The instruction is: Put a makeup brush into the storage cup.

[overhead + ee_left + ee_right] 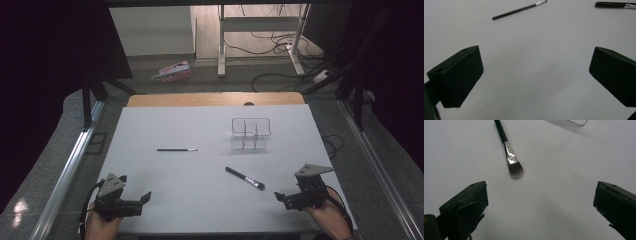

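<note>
The flat makeup brush (245, 178) lies on the white table (175, 130) just ahead of the right gripper (286, 198), bristles toward it and not touching; its jaws stand wide apart, empty. The left gripper (142, 200) rests near the table's front left corner, jaws likewise spread, well apart from the thin liner brush (176, 149). A clear acrylic organizer (250, 133) stands farther back.

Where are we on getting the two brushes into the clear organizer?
Nothing looks done: the clear organizer holds no brush. The thin brush and the flat brush both lie loose on the table. Nothing is in hand; the left gripper and right gripper rest open at the near edge. Both pickups and placements remain.
</note>
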`<state>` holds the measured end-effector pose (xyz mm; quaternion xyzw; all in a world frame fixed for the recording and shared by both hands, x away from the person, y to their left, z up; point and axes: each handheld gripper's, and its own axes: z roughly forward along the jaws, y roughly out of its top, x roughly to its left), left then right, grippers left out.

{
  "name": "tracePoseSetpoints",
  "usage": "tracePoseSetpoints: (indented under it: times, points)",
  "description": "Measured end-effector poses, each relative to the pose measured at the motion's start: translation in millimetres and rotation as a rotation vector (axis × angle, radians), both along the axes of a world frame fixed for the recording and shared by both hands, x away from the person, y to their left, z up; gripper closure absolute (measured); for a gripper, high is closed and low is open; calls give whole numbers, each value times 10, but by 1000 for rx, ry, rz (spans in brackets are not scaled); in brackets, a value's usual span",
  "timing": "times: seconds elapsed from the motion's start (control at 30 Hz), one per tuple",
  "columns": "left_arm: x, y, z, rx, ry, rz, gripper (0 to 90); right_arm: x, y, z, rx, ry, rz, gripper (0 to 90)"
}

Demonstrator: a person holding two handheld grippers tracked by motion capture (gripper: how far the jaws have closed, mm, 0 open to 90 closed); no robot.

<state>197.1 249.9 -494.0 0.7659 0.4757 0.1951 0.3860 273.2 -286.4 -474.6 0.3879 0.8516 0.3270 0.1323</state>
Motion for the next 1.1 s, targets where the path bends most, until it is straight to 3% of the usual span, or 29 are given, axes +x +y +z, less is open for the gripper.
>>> tracePoseSetpoints:
  times: [0.17,0.53,0.87,1.1]
  points:
    - [16,-28,-15,3,36,-11,2,16,24,26,-16,14,5,0]
    - [25,-43,-14,6,58,-21,4,54,78,83,-58,35,9,0]
    - [27,-51,-15,8,62,-22,4,141,106,129,-93,59,20,0]
    - [28,-57,-16,11,60,-25,3,185,172,145,-127,75,67,2]
